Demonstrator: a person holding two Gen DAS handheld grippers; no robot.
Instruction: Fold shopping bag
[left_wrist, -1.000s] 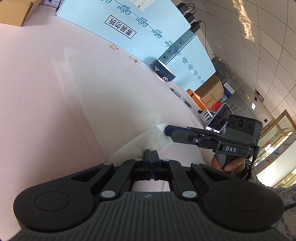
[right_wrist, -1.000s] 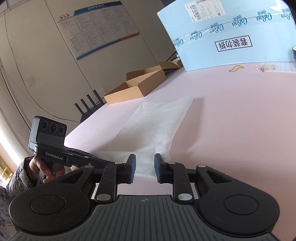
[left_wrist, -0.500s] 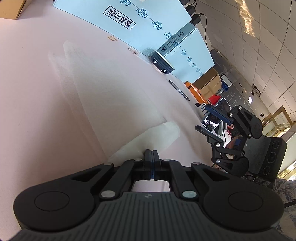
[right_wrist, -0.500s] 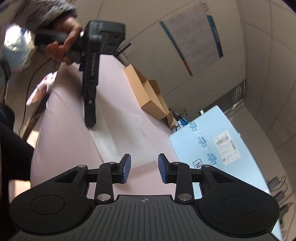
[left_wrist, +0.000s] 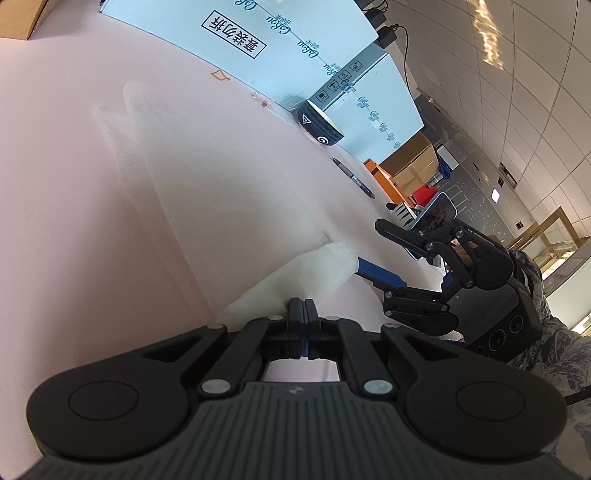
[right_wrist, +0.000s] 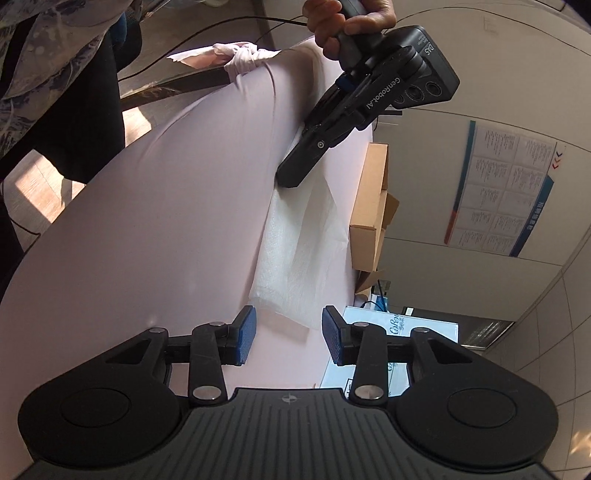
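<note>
Pinching the bag (right_wrist: 295, 240) edge, left gripper (right_wrist: 286, 181) closed; right gripper (right_wrist: 288, 334) opening.

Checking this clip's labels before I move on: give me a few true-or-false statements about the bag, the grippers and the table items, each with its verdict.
1. The left gripper is shut on the shopping bag. True.
2. The right gripper is clamped on the bag. False: its fingers are apart and opening, pressing on nothing.
3. The bag lies on a pink tablecloth. True.
4. A pen lies near the dark bowl. True.
5. The cardboard box sits on top of the bag. False: it stands beside it.
</note>
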